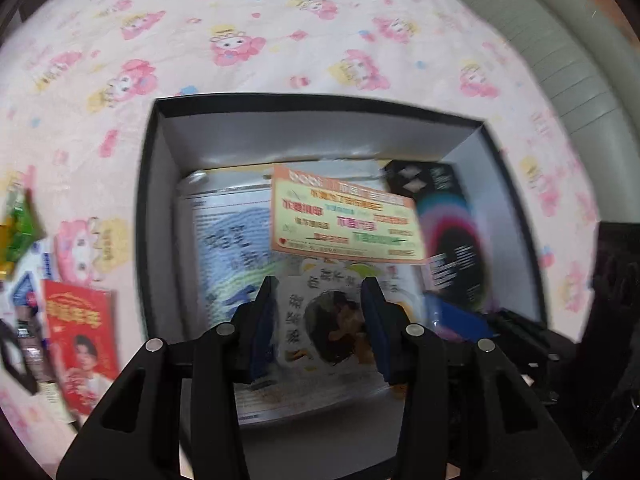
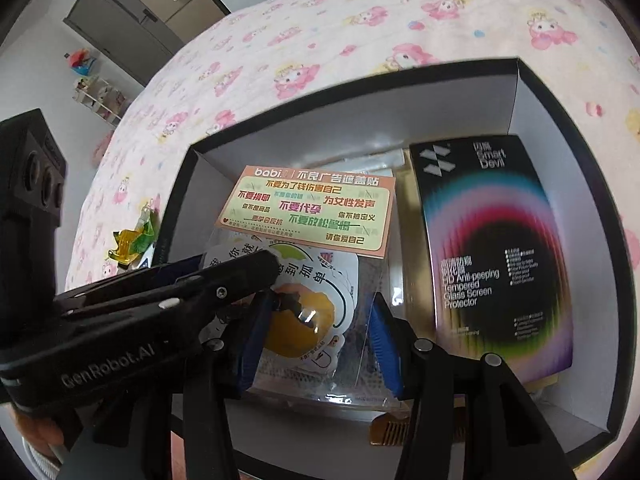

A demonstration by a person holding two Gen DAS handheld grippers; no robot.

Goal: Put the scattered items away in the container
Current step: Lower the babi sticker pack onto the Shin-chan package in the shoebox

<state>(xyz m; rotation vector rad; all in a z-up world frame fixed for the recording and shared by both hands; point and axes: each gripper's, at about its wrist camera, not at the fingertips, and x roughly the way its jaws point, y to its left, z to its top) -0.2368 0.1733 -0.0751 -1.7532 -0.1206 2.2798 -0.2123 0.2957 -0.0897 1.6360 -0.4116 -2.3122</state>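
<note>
A black box with white inner walls (image 1: pixel 312 136) (image 2: pixel 280 116) lies on the bed. In it lie an orange sticker card (image 1: pixel 344 216) (image 2: pixel 312 208), a clear sticker pack (image 1: pixel 320 320) (image 2: pixel 316 320) and a black screen protector box (image 1: pixel 452 236) (image 2: pixel 492 256). My left gripper (image 1: pixel 320 320) is open above the sticker pack; it also shows in the right wrist view (image 2: pixel 224 280). My right gripper (image 2: pixel 316 332) is open over the same pack. A red card (image 1: pixel 80 340) and a green-yellow wrapped item (image 1: pixel 16 232) (image 2: pixel 132 240) lie on the bed left of the box.
The bed has a pink cartoon-print sheet (image 1: pixel 280 40) (image 2: pixel 360 20). A grey padded bed edge (image 1: pixel 580 80) runs at the right. A dark cabinet (image 2: pixel 116 16) and a small shelf with toys (image 2: pixel 96 92) stand by the far wall.
</note>
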